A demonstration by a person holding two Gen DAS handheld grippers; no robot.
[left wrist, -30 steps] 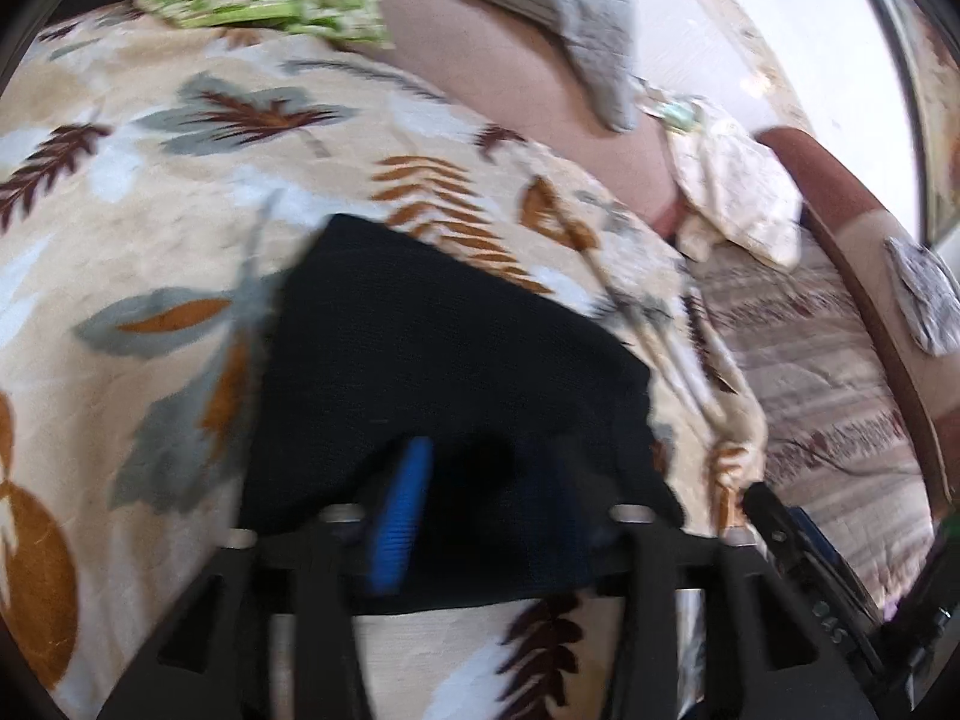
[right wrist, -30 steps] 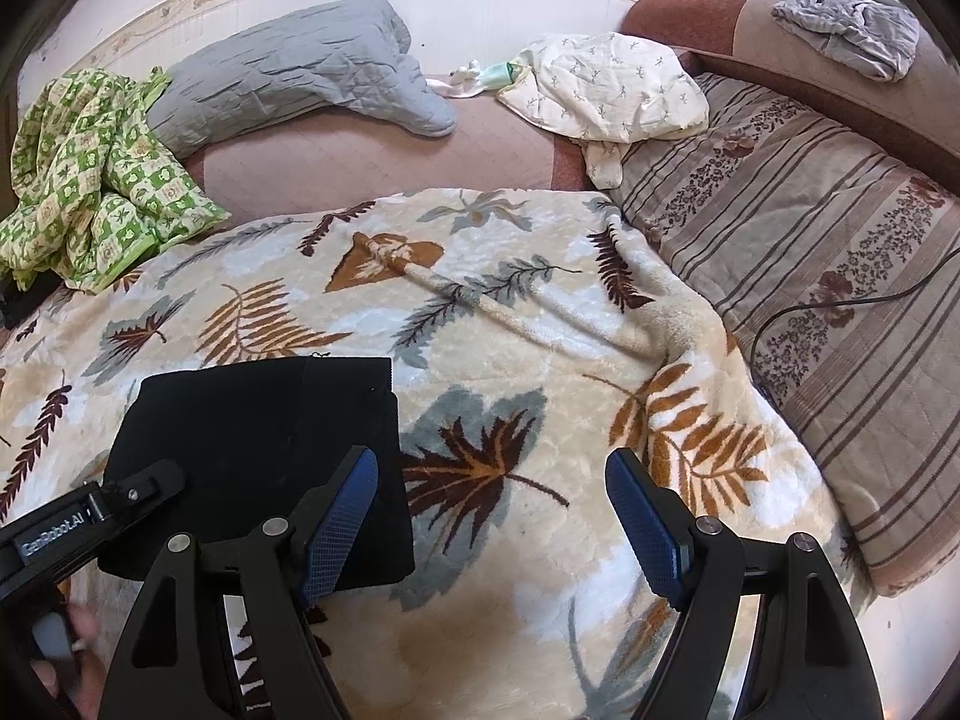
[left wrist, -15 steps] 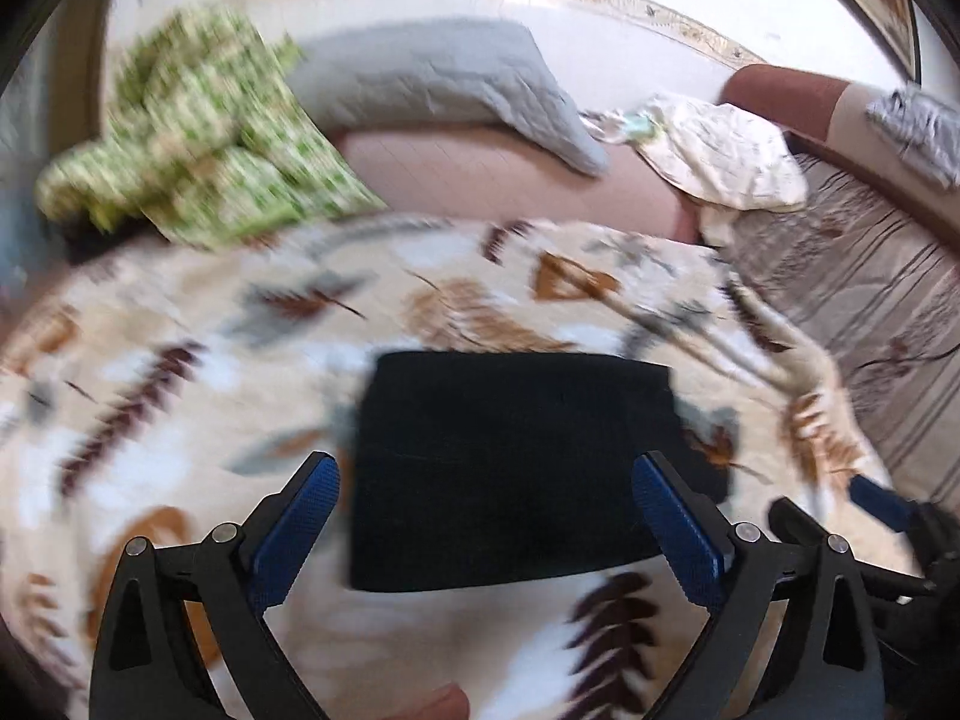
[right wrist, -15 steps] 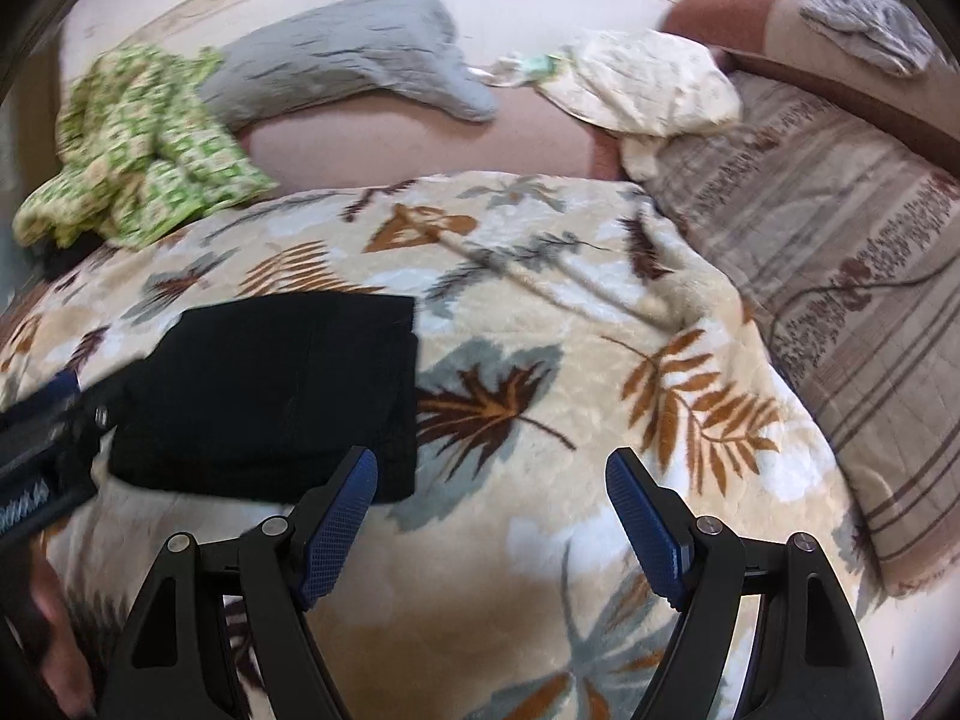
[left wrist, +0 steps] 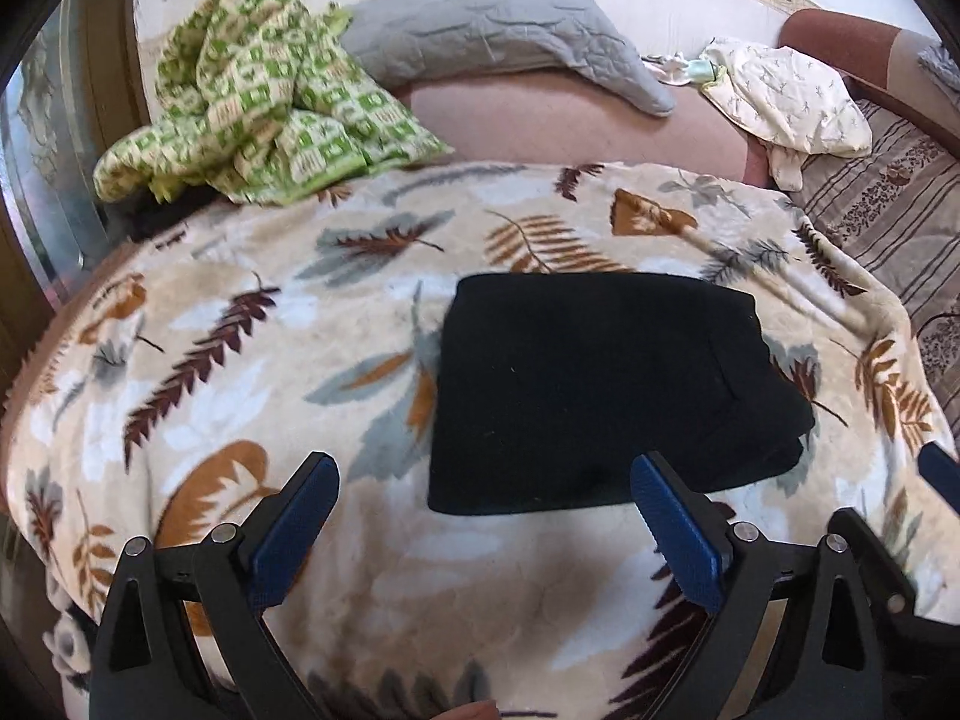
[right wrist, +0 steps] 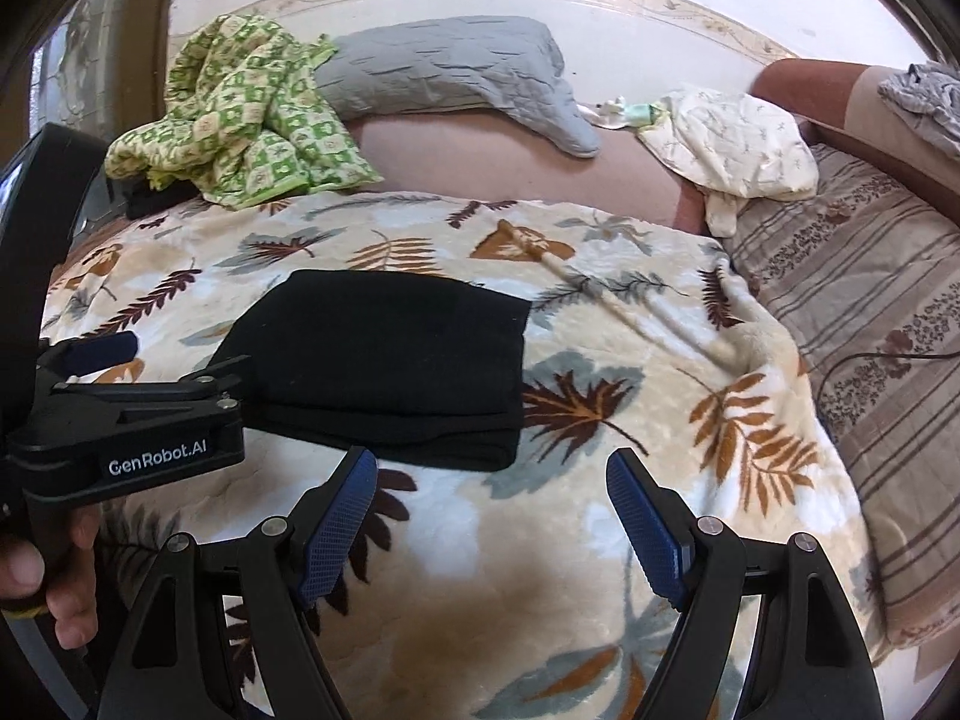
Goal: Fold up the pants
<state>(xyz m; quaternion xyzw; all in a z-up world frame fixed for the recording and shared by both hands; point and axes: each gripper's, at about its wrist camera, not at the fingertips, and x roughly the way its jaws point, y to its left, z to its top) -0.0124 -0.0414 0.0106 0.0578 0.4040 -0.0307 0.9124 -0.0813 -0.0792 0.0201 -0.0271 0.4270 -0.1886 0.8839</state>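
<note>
Pants [left wrist: 606,390] folded into a flat black block on the bed blanket [left wrist: 240,360], long axis across both views.
Left claw [left wrist: 486,516] released, jaws just opened wide, empty, nearer the block; right claw [right wrist: 492,516] released, block ahead-left.

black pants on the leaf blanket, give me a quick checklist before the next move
1. Black pants folded into a compact rectangle: ok.
2. Pants lying wholly on the leaf blanket: ok.
3. Left gripper clear of the cloth, jaws just opened, nothing between them: ok.
4. Right gripper open and empty: ok.
5. Folded layers flush at the near edge: not ok, a lower layer peeks out.
6. Green checked cloth and grey pillow apart from the pants: ok.
</note>
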